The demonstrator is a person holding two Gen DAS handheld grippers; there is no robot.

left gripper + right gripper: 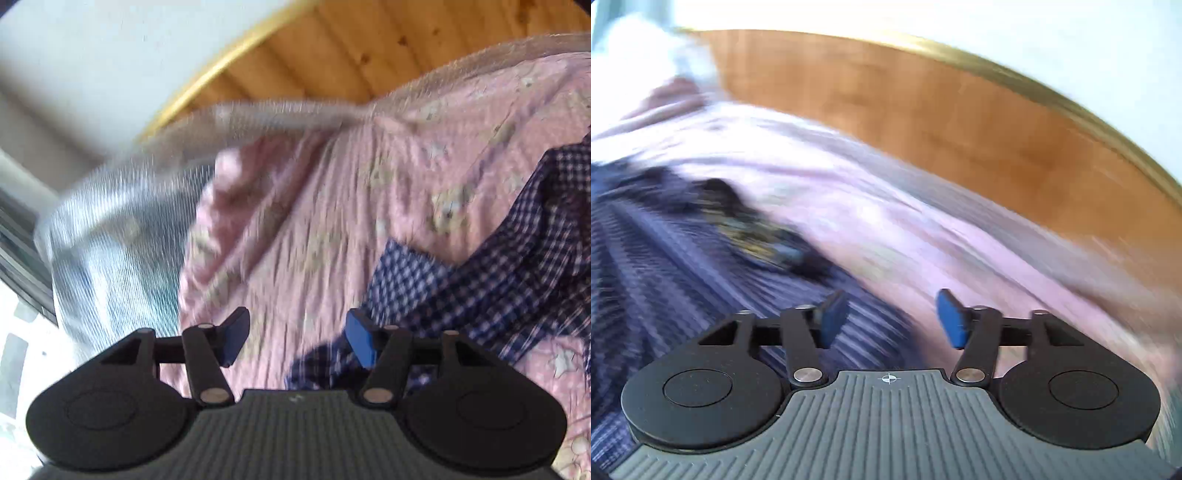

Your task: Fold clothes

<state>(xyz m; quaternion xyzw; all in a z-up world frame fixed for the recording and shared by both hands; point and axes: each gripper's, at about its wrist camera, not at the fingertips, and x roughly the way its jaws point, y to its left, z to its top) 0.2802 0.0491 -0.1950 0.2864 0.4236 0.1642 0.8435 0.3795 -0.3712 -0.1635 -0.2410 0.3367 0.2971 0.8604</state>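
Observation:
A navy and white checked shirt (491,266) lies crumpled on a pink printed bedsheet (314,206). My left gripper (297,341) is open and empty, just left of the shirt's near edge, with part of the cloth beneath its right finger. In the right wrist view the same shirt (665,266) fills the left side, blurred by motion, with a dark patch near its collar. My right gripper (892,319) is open and empty, above the shirt's right edge and the pink sheet (923,236).
A wooden headboard (960,122) with a pale rim runs behind the bed. A translucent mesh net (110,221) hangs at the bed's left side. A light wall (110,44) and a window frame (18,251) lie beyond it.

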